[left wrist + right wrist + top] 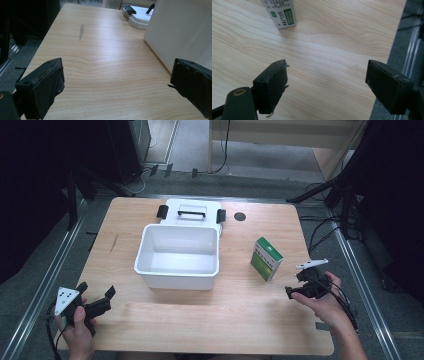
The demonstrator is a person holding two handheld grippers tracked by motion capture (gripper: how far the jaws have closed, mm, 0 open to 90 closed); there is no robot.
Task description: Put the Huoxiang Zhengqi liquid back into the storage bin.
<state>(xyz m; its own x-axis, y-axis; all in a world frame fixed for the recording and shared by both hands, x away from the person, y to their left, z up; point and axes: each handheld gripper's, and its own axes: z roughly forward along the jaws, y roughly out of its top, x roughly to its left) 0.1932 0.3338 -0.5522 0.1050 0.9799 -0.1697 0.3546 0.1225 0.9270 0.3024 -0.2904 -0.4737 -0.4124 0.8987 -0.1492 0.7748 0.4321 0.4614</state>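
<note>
Here the wooden counter (pixel 200 310) carries a white box (pixel 177 256) near its middle, open at the top, and nothing can be seen inside it. Just behind the box lies its white lid (pixel 191 212), flat, with a black handle and two black clips at the sides. To the right of the box, apart from it, stands a small green and white carton (pixel 266 258), a little turned.

The left gripper (pixel 95 297) is held by a hand (pixel 77 332) at the near left corner of the counter. In the left gripper view its two jaws stand wide apart with only bare wood between them, so it is released and grasps nothing; the white wall of the box (pixel 180 32) is close on the right.

The right gripper (pixel 295 287) is at the near right edge, just beside the carton but not touching it. Its jaws are also spread wide over the wood, and the carton (pixel 279 12) stands farther ahead.
</note>
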